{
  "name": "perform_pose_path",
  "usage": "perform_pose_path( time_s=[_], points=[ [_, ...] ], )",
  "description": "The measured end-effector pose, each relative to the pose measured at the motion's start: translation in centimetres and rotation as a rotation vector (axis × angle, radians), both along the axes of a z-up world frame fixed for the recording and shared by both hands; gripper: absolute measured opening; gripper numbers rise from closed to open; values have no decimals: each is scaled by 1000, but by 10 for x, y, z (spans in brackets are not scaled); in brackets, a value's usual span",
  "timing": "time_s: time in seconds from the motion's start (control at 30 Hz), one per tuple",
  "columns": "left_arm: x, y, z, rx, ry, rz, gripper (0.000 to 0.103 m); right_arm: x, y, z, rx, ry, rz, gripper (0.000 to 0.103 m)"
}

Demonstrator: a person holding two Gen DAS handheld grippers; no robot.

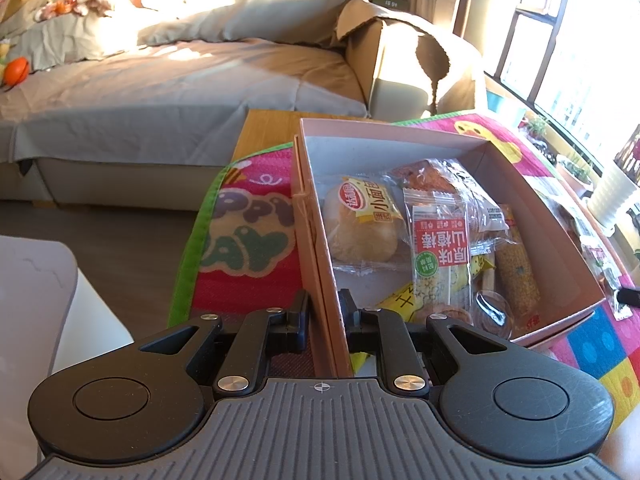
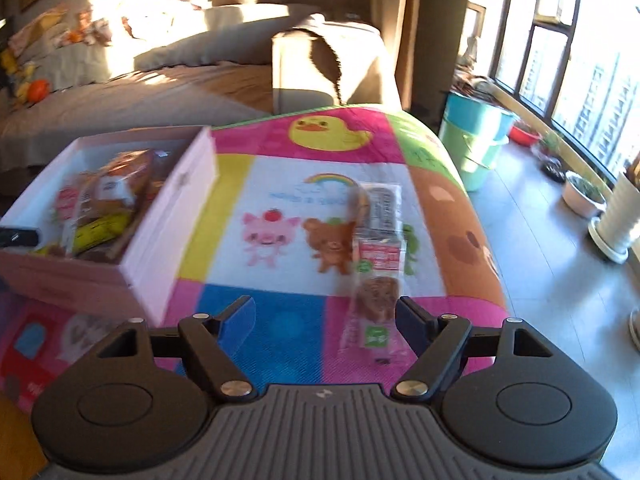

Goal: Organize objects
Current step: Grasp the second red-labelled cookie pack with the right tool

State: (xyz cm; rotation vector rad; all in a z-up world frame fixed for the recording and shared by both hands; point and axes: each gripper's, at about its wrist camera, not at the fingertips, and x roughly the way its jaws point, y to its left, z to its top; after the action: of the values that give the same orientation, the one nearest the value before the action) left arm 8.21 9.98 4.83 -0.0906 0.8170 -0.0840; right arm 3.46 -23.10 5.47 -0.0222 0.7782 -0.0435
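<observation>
A grey-covered sofa (image 1: 168, 92) fills the far left, with a long grey pillow (image 1: 256, 12) in sunlight and an orange toy (image 1: 16, 71) at its far left end. A cardboard box (image 1: 384, 60) sits on its right end. By the windows (image 2: 580, 60) at right stand stacked teal buckets (image 2: 474, 136) and a white ribbed planter (image 2: 618, 220)

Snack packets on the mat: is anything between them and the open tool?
Nothing visible. The right tool stands open just before the snack packets, with only bare mat between.

Open right tool (image 2: 325, 316), snack packets (image 2: 376, 240), mat (image 2: 280, 184)
</observation>
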Motion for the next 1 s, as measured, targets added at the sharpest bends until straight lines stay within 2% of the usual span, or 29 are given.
perform_pose_path(
  time_s=[0.17, 0.23, 0.33, 0.4, 0.73, 1.0],
  points=[
    [1, 3, -2, -1, 0, -1, 17, 34, -31, -19, 65, 47, -73, 77],
    [0, 3, -2, 1, 1, 0, 17, 42, -33, -28, 64, 72, -84, 74],
    [-1, 4, -3, 0, 1, -1, 17, 41, -25, -34, 31, 75, -59, 58],
    [-1, 4, -3, 1, 2, 0, 17, 35, -19, -30, 30, 86, -18, 37],
    [-1, 3, -2, 6, 1, 2, 17, -6, -6, -13, 50, 115, 23, 36],
    [-1, 3, -2, 2, -1, 2, 17, -49, 22, 36, 99, 66, 139, 36]
  ],
)
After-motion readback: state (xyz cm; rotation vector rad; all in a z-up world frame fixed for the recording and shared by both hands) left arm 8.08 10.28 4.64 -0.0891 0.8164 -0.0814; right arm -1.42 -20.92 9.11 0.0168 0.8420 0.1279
